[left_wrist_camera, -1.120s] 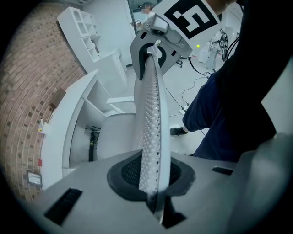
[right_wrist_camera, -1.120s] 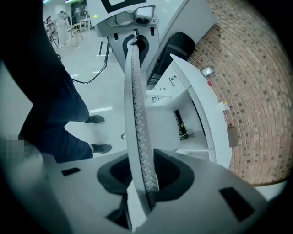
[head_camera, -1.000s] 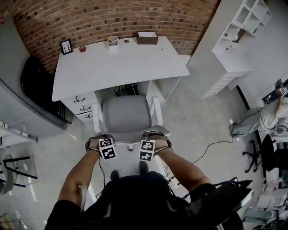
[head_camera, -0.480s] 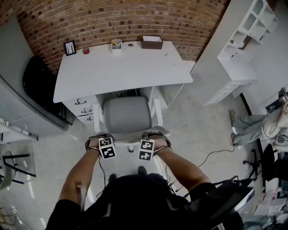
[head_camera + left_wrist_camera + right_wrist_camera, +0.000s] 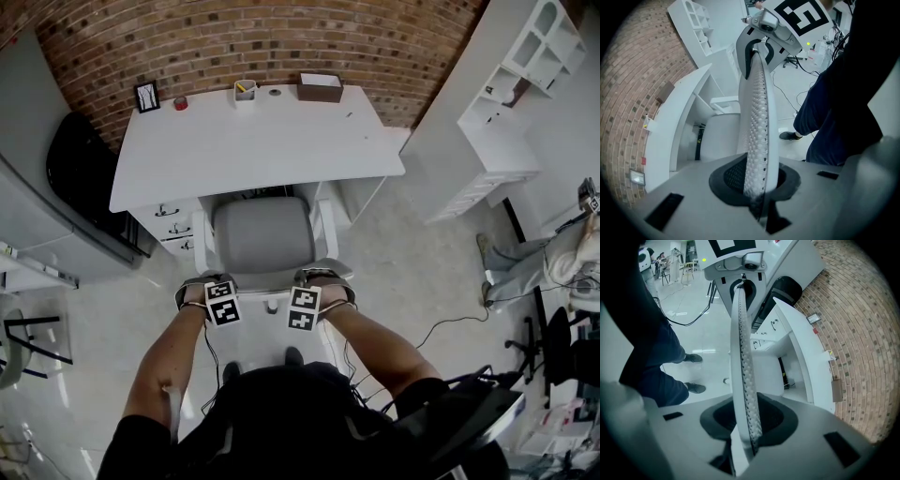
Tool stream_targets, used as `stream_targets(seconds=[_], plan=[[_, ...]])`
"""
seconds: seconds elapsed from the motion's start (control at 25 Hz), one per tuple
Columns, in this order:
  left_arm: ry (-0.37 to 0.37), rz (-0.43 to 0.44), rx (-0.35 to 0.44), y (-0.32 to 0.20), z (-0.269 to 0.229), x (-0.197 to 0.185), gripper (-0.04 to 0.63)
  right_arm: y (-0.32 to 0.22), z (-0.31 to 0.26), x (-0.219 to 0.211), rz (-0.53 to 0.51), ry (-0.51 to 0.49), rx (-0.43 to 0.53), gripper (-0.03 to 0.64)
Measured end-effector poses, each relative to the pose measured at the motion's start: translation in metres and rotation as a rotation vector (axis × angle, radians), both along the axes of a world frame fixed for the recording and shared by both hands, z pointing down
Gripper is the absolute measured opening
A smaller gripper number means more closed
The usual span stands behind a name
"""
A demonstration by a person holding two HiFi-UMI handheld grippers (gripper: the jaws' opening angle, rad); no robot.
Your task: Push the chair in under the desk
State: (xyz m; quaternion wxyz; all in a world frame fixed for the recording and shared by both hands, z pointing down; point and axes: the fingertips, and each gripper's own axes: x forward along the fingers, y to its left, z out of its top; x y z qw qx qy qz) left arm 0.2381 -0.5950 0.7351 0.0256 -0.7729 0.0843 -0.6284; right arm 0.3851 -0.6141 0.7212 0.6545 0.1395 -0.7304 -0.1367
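While both tools grip the top edge of the backrest (image 5: 267, 281), the chair (image 5: 262, 239) stands at the centre of the head view with the front of its grey seat just under the near edge of the white desk (image 5: 253, 141). The left gripper (image 5: 757, 187) is clamped on the perforated rim of the backrest, which runs up between its jaws. The right gripper (image 5: 745, 427) is clamped on the same rim further along, each pointing steeply down.

The seat points into the kneehole, which lies between a drawer unit (image 5: 169, 225) on the left and a white side panel (image 5: 323, 192) on the right. The chair's white armrests (image 5: 328, 239) sit just inside these two, close to them on both sides. Dark cables (image 5: 253, 194) show at the back of the opening, just past the seat's front.

On the desk's far edge, along the brick wall (image 5: 234, 37), stand a small picture frame (image 5: 146, 96), a red thing (image 5: 180, 103), a cup of pencils (image 5: 244, 92) and a brown box (image 5: 321, 86). A dark rounded object (image 5: 80, 178) leans left of the desk, beside a grey cabinet (image 5: 37, 234). A white shelf unit (image 5: 525, 56) fills the upper right. A black cable (image 5: 441, 323) trails over the floor at the right, well apart from the chair. The person's shoes (image 5: 293, 356) are just behind the backrest at the lower centre.
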Motion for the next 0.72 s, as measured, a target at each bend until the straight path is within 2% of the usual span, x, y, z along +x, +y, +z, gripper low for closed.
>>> stream_targets(seconds=[0.48, 0.72], plan=[[-0.018, -0.031, -0.001, -0.007, -0.001, 0.002, 0.054, -0.007, -0.002, 0.001, -0.026, -0.036, -0.043, 0.095], [-0.013, -0.048, 0.083, -0.014, -0.003, 0.009, 0.059, -0.014, -0.001, 0.008, -0.046, -0.038, -0.026, 0.095]])
